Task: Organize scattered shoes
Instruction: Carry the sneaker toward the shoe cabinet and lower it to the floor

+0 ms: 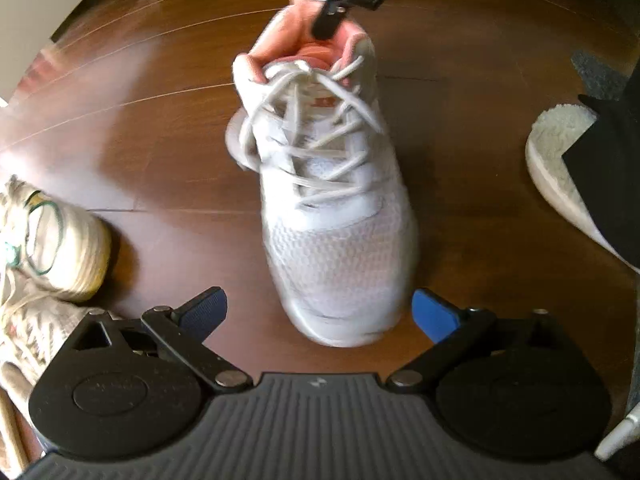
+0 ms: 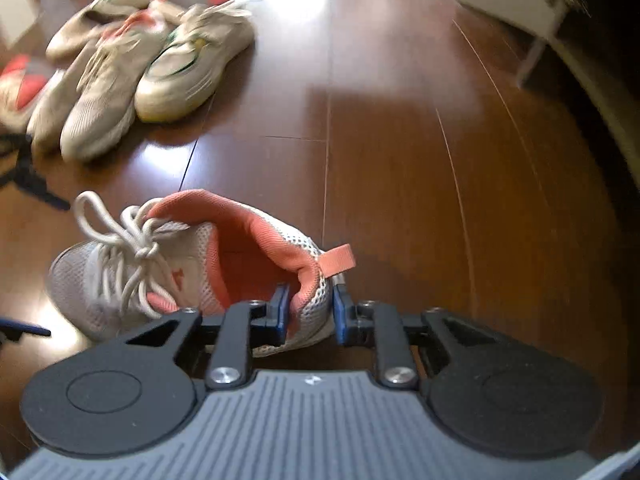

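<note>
In the left wrist view the white sneaker (image 1: pixel 324 184) runs top to bottom, toe toward the lower edge. The right gripper (image 2: pixel 308 314) pinches its heel collar; the left gripper (image 1: pixel 320 312) gapes wide, holding nothing, its pads either side of the toe.

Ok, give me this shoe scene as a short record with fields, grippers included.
held shoe: white sneaker with pink lining, on the wooden floor
right hand-held gripper: shut on the sneaker's heel collar
left hand-held gripper: open, either side of the sneaker's toe, not gripping
other shoes: pile of beige sneakers beyond it
</note>
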Motion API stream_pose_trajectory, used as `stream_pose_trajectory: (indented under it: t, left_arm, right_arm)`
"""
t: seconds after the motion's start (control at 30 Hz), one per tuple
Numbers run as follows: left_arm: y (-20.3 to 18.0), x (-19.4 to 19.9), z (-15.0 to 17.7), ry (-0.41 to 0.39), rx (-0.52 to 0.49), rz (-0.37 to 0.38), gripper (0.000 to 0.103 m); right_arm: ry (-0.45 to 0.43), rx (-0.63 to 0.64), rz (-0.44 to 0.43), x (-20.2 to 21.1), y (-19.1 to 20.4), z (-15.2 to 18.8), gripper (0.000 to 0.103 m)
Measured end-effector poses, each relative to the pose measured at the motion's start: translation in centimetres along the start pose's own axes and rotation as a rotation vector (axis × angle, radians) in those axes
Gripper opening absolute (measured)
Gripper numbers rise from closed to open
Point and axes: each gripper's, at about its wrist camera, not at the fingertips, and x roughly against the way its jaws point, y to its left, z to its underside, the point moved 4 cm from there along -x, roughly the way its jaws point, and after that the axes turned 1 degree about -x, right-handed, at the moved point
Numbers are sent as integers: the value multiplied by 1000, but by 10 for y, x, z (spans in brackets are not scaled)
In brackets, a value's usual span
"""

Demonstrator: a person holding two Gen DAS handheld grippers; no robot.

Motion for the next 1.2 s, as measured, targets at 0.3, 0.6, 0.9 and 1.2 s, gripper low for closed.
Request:
stream_pose_trajectory:
  t: [0.3, 0.6, 0.9, 1.2]
  left_arm:
    - [-53, -14, -50, -98, -38, 128, 100]
    - [-34, -1, -58, -179, 51, 115, 100]
    - [44, 17, -47, -228, 65, 60, 100]
    - [66, -6, -76, -222, 96, -49, 100]
  right_arm:
    - [-106, 363, 14, -11, -32, -28, 16]
    - [-183, -86, 38, 50, -64, -12, 75]
    - [-72, -300, -54, 30, -10, 41, 81]
    - [-84, -107, 14, 9, 11, 45, 65]
